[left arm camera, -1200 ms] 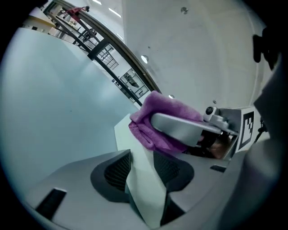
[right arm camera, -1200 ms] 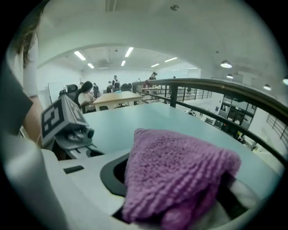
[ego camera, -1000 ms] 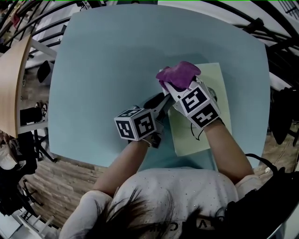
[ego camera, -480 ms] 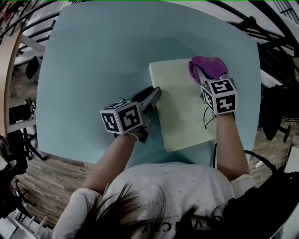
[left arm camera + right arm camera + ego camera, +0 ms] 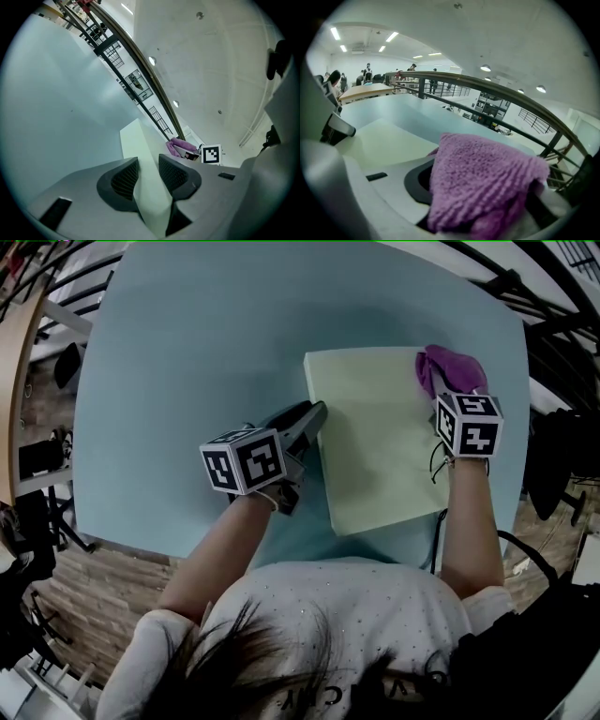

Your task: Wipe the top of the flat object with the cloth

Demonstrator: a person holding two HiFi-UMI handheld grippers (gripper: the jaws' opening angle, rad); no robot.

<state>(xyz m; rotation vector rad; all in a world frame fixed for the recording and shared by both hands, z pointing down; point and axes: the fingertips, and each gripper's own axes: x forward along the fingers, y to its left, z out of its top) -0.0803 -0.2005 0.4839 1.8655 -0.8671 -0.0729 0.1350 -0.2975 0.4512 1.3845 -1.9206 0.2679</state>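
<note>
A pale yellow-green flat board [image 5: 375,437] lies on the light blue table [image 5: 187,352]. My left gripper [image 5: 314,418] is at the board's left edge. In the left gripper view the board [image 5: 140,150] fills the gap between the two ribbed pads [image 5: 124,180], so that gripper [image 5: 147,176] is shut on the edge. My right gripper [image 5: 442,390] is shut on a purple cloth [image 5: 448,369], which rests on the board's far right corner. The cloth [image 5: 483,183] bulges over and hides the right gripper's [image 5: 478,197] jaws, with the board [image 5: 379,140] to its left.
The table's right edge runs close beside the cloth, with dark railings [image 5: 553,324] beyond it. Wooden floor [image 5: 103,587] shows past the near left edge. A wooden counter [image 5: 9,399] stands at far left. People [image 5: 365,72] stand far off in the hall.
My right gripper has swept the purple cloth rightward across the board, from near its left side to its far right corner. The left gripper has stayed at the board's left edge.
</note>
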